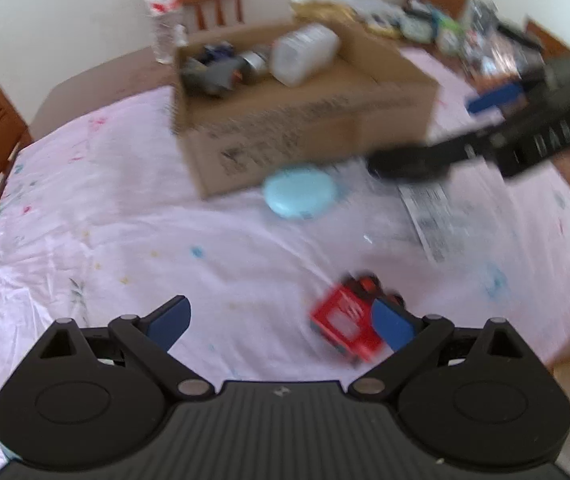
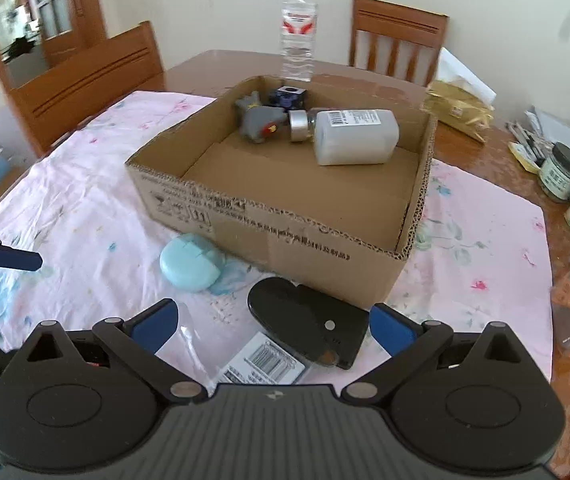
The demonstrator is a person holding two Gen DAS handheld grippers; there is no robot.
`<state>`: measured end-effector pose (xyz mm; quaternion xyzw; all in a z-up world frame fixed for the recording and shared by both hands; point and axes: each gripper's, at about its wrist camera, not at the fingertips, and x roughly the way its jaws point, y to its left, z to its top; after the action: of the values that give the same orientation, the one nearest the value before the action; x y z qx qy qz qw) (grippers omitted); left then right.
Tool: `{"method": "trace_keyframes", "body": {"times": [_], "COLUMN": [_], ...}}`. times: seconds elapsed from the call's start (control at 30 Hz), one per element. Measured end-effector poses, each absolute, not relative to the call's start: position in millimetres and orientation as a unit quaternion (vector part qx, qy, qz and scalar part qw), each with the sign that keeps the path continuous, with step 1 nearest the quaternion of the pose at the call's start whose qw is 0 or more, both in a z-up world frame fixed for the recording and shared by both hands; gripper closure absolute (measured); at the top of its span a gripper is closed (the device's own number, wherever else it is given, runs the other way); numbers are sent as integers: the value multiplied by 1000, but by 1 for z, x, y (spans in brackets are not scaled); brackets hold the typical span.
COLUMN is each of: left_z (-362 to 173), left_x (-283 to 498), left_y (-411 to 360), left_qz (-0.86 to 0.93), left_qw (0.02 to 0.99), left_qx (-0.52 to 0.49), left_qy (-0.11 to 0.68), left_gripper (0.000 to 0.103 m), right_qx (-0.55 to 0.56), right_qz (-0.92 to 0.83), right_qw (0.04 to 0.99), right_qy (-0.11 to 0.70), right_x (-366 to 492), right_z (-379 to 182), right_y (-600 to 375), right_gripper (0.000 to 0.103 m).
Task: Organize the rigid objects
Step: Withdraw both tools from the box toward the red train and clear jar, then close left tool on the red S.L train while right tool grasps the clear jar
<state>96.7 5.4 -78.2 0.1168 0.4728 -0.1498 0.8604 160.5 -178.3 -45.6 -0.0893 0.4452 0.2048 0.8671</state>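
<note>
An open cardboard box (image 2: 285, 236) sits on the pink cloth and holds a white bottle (image 2: 355, 136), a grey toy (image 2: 259, 120) and a small dark cube (image 2: 287, 96). It also shows in the left wrist view (image 1: 305, 128). My left gripper (image 1: 281, 320) is open above the cloth, its right finger next to a red toy truck (image 1: 347, 320). A light blue round case (image 1: 301, 196) lies against the box front, also in the right wrist view (image 2: 191, 262). My right gripper (image 2: 273, 326) is open around a black stapler (image 2: 309, 322).
A packet of staples (image 2: 263, 360) lies under the stapler. A water bottle (image 2: 299, 28) stands behind the box. Jars (image 2: 561, 172) and clutter crowd the table's right side. Wooden chairs (image 2: 399, 36) ring the table. The right gripper's arm (image 1: 525, 136) crosses the left wrist view.
</note>
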Motion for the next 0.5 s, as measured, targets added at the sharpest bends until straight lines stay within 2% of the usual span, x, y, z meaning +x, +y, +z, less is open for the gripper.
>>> {"method": "trace_keyframes", "body": {"times": [0.17, 0.27, 0.37, 0.43, 0.5], "left_z": [-94, -101, -107, -110, -111], "left_x": [86, 90, 98, 101, 104], "left_y": [-20, -24, -24, -25, -23], "left_qz": [-172, -201, -249, -281, -307], "left_qw": [842, 833, 818, 808, 801], "left_qx": [194, 222, 239, 247, 248], "left_qy": [473, 465, 460, 455, 449], "left_gripper": [8, 18, 23, 30, 51], "right_qx": [-78, -62, -52, -43, -34], "right_qz": [212, 200, 185, 172, 153], "right_qw": [867, 868, 871, 874, 877], "right_qy": [444, 450, 452, 452, 454], "right_x": [150, 141, 130, 123, 116], "right_z": [-48, -52, -53, -53, -54], "right_y": [-195, -203, -208, -210, -211], "right_gripper": [0, 0, 0, 0, 0]}}
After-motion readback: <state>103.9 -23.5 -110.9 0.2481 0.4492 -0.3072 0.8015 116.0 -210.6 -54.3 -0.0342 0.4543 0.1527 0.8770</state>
